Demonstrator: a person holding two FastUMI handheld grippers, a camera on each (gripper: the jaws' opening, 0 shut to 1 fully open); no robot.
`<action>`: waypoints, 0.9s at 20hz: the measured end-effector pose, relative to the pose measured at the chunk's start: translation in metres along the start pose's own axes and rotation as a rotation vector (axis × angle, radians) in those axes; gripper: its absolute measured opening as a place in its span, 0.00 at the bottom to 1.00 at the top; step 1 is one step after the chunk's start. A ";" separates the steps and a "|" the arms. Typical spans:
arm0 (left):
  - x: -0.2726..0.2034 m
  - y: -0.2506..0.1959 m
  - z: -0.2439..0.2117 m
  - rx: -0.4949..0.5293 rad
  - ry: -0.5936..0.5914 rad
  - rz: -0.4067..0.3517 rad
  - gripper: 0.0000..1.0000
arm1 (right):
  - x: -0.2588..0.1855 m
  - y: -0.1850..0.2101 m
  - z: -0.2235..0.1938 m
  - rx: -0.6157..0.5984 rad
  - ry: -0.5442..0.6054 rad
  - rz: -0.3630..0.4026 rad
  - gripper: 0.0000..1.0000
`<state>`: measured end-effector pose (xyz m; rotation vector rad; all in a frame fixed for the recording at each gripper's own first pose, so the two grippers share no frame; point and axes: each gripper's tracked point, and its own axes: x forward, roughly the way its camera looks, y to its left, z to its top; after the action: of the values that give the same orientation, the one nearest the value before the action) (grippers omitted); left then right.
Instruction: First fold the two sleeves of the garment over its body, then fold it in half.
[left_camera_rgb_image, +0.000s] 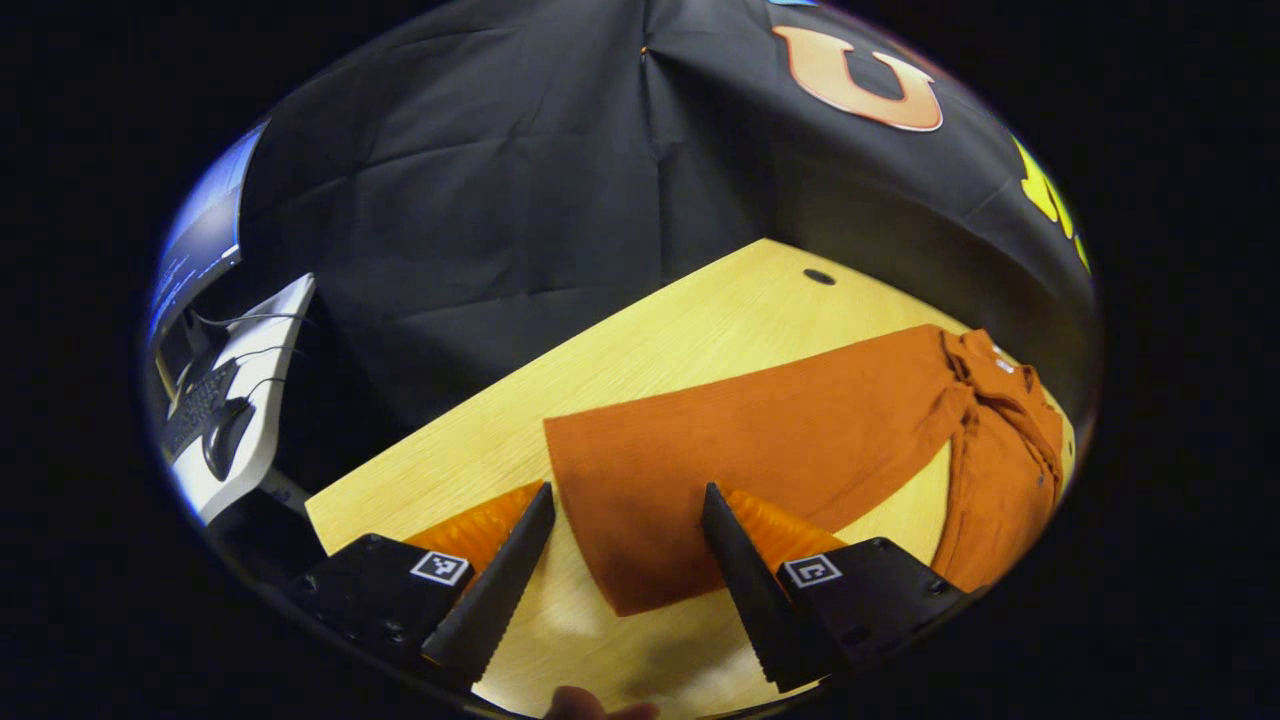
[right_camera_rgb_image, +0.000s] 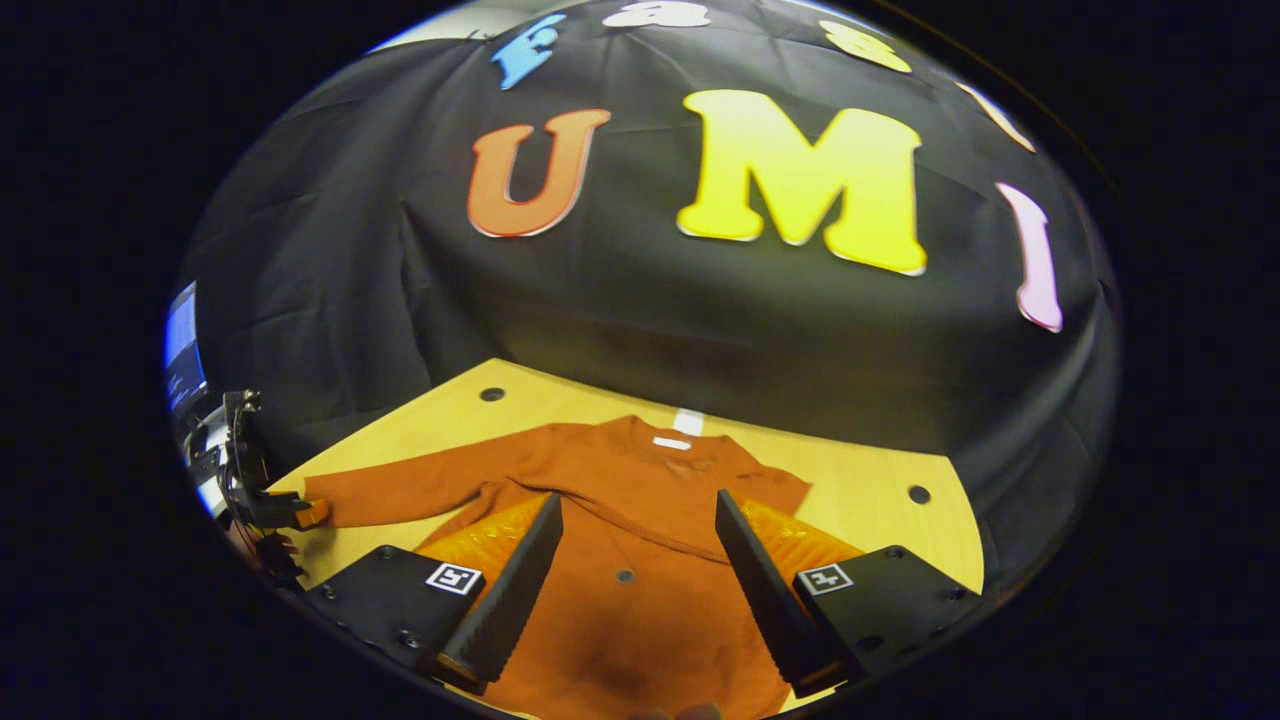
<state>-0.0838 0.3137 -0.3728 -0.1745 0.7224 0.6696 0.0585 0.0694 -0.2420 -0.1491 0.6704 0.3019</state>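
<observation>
An orange long-sleeved garment (right_camera_rgb_image: 640, 600) lies flat on the wooden table (right_camera_rgb_image: 860, 490), collar (right_camera_rgb_image: 672, 441) toward the booth wall. One sleeve (right_camera_rgb_image: 400, 495) stretches out to the left. In the left gripper view this sleeve (left_camera_rgb_image: 760, 430) runs from the bunched body (left_camera_rgb_image: 1000, 450) down to its cuff end (left_camera_rgb_image: 620, 540). My left gripper (left_camera_rgb_image: 628, 495) hovers open above that cuff, one finger on either side of it; it also shows far off (right_camera_rgb_image: 275, 510) at the sleeve's tip. My right gripper (right_camera_rgb_image: 638, 500) is open over the garment's chest. A diagonal crease crosses the chest.
A white desk (left_camera_rgb_image: 262, 420) with a keyboard (left_camera_rgb_image: 198, 405), a mouse (left_camera_rgb_image: 226, 436) and a monitor (left_camera_rgb_image: 195, 250) stands off the table's left end. The tabletop has cable holes (left_camera_rgb_image: 819, 276) (right_camera_rgb_image: 918, 494). Bare wood (left_camera_rgb_image: 560, 380) lies beyond the sleeve.
</observation>
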 end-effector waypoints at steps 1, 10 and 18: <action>0.001 0.004 -0.002 -0.002 -0.009 0.011 0.98 | -0.007 -0.016 -0.004 0.026 0.006 -0.035 0.99; 0.005 -0.019 0.004 0.012 -0.004 -0.010 0.30 | -0.042 -0.086 -0.011 0.114 0.007 -0.147 0.98; 0.008 -0.052 0.062 -0.104 0.012 -0.181 0.05 | -0.060 -0.070 -0.028 0.112 0.015 -0.086 0.98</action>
<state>-0.0125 0.3005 -0.3355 -0.3360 0.6740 0.5334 0.0198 -0.0168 -0.2229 -0.0731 0.6917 0.1807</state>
